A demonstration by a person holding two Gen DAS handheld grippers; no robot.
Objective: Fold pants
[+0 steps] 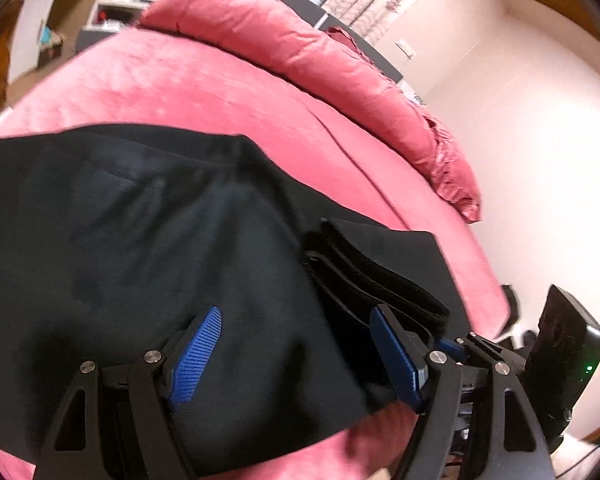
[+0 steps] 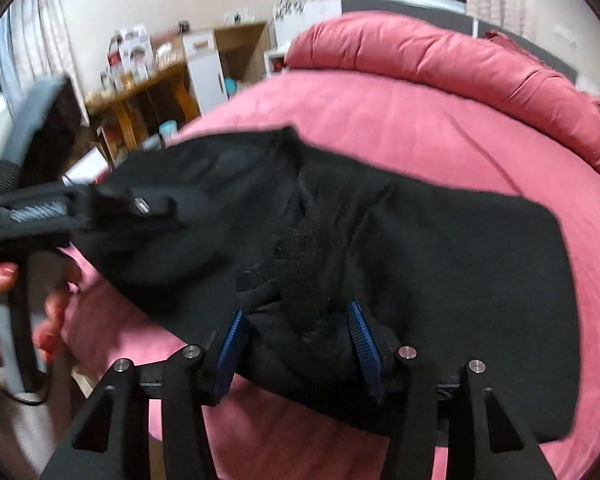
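Note:
Black pants (image 1: 140, 240) lie folded over on a pink bed (image 1: 220, 92). Stacked dark edges of the cloth (image 1: 380, 280) show at the right of the left wrist view. My left gripper (image 1: 296, 314) hovers over the pants with its blue pads (image 1: 198, 356) far apart and nothing pinched. In the right wrist view the pants (image 2: 440, 260) spread across the bed (image 2: 380, 120). My right gripper (image 2: 296, 310) stands open at their near edge. A bunched fold of cloth lies between its pads (image 2: 364, 344), which do not squeeze it.
A rolled pink duvet (image 2: 460, 60) runs along the bed's far side. A hand with red nails (image 2: 52, 312) holds the other gripper's handle at the left. Wooden shelves (image 2: 148, 92) with clutter stand beyond the bed. A pale wall (image 1: 520, 140) lies to the right.

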